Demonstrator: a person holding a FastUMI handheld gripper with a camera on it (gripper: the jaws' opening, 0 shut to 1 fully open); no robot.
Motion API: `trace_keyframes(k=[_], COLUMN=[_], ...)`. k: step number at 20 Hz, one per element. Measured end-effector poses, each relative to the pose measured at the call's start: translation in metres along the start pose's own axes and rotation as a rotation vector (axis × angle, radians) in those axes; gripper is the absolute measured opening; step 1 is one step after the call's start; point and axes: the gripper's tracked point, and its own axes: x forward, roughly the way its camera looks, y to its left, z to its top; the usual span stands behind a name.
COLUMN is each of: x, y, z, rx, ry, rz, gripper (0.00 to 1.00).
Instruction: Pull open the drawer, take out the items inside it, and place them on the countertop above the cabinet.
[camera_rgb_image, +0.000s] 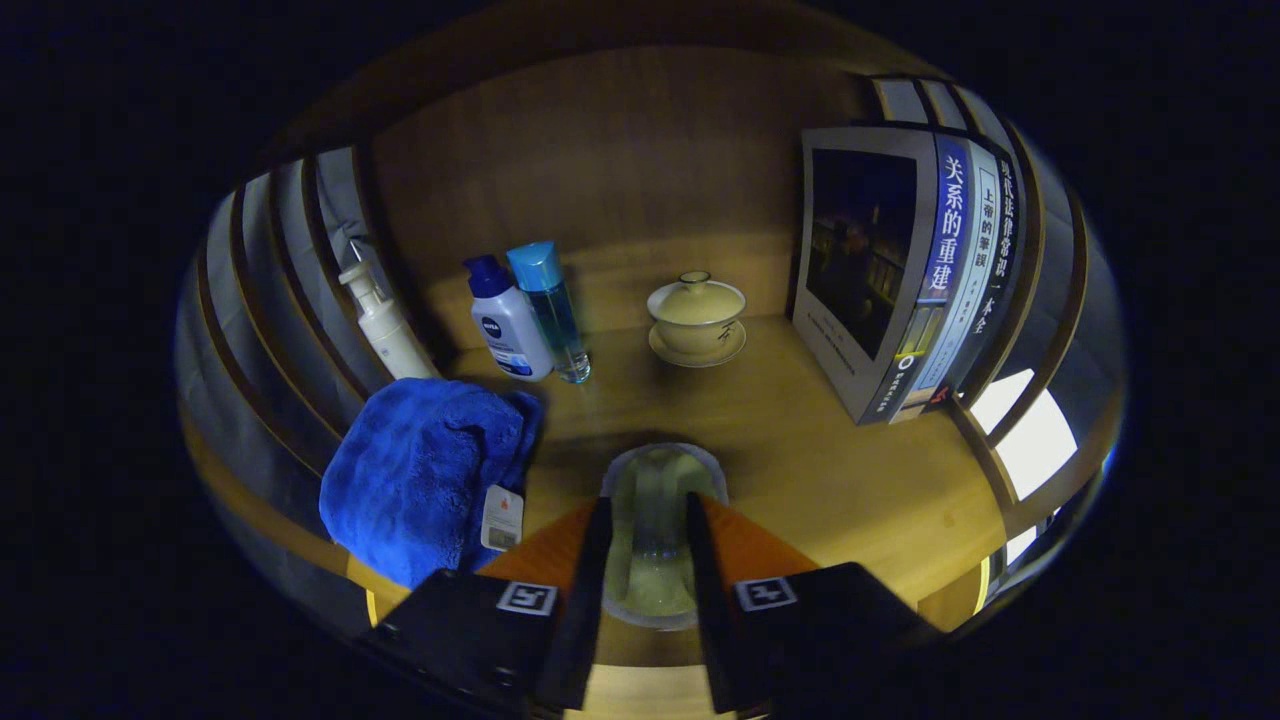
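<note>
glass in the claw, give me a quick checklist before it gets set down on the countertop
1. Grip: claw has both fingers against the clear glass between them: ok.
2. Glass upright: seems tilted along the fingers: cannot tell.
3. Landing spot: bare countertop just ahead of the fingers: ok.
4. Blue towel beside the near finger: close, watch it: ok.
5. Lidded cup on saucer and bottles stand well beyond: ok.
6. Books stand clear of the path: ok.
</note>
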Motion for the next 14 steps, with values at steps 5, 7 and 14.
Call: trace_keyframes(k=[5, 7, 14], x=[-0.002, -0.006, -0.079], y=[-0.012, -0.017, -0.004], z=[0.004, 0.008, 0.028], rx=[-0.004, -0.025, -0.045], ry=[-0.025, -0.049, -0.226], rz=[-0.02, -0.039, 0.046], gripper=[0.85, 0.94, 0.98])
